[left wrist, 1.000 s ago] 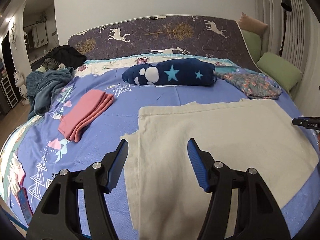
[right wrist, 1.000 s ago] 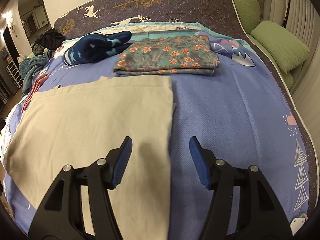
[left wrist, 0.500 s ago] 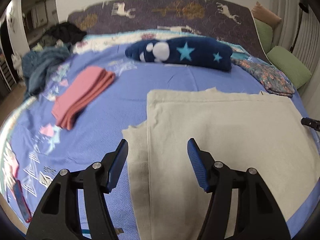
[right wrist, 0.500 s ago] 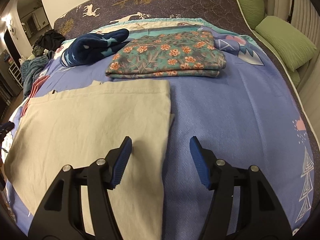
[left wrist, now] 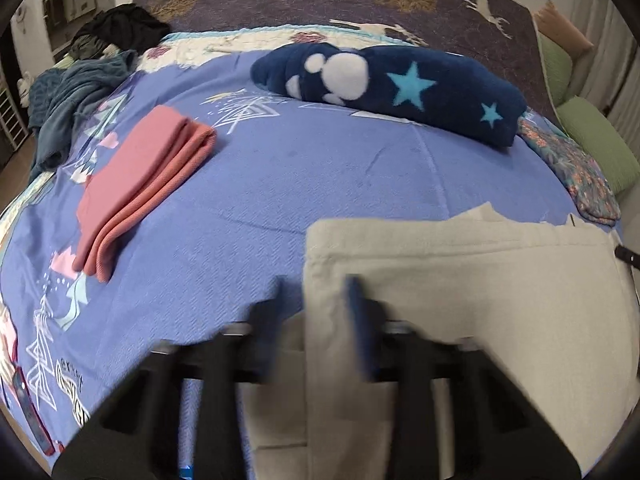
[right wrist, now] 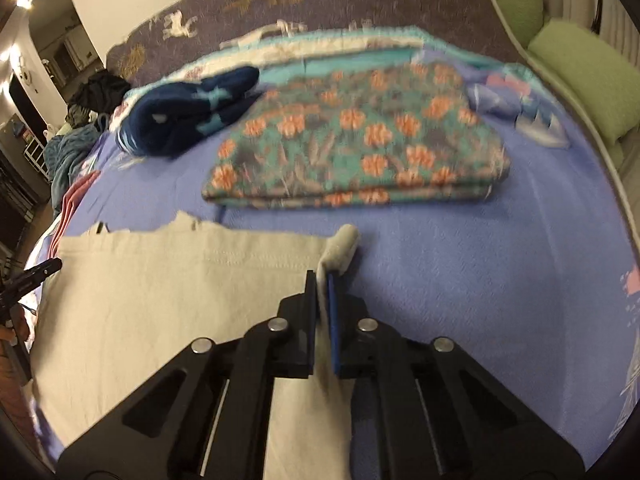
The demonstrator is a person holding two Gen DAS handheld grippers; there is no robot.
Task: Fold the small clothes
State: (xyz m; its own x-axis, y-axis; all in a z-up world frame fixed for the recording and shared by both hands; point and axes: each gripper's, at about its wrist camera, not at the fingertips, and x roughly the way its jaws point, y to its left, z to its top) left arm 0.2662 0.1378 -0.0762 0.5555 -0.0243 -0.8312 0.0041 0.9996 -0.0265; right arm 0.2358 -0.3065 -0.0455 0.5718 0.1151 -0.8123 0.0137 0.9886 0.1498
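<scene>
Two grippers on one beige garment (left wrist: 460, 300), spread flat on the blue bedsheet (left wrist: 280, 184), filling the 3-to-6 o'clock part of the left wrist view. Left gripper (left wrist: 314, 312) is motion-blurred; jaws have just been closing, straddling the garment's left edge at 6 o'clock, a gap visible btwn the fingers, so can't confirm a firm pinch there. Pink folded cloth (left wrist: 140, 192) sits at 9 o'clock, navy star fleece (left wrist: 400, 80) at 12, both well apart from the work.

Right gripper (right wrist: 322, 280) has also just clamped: jaws nearly together w/ the garment's right corner bunched btwn them, a little roll of fabric poking out past the tips toward 12. Floral folded cloth (right wrist: 360, 148) lies beyond.

Risks, my read: left side may've caught only one layer or slip out on the lift, giving a skewed fold; right's bunched corner could leave a creased, uneven edge.
</scene>
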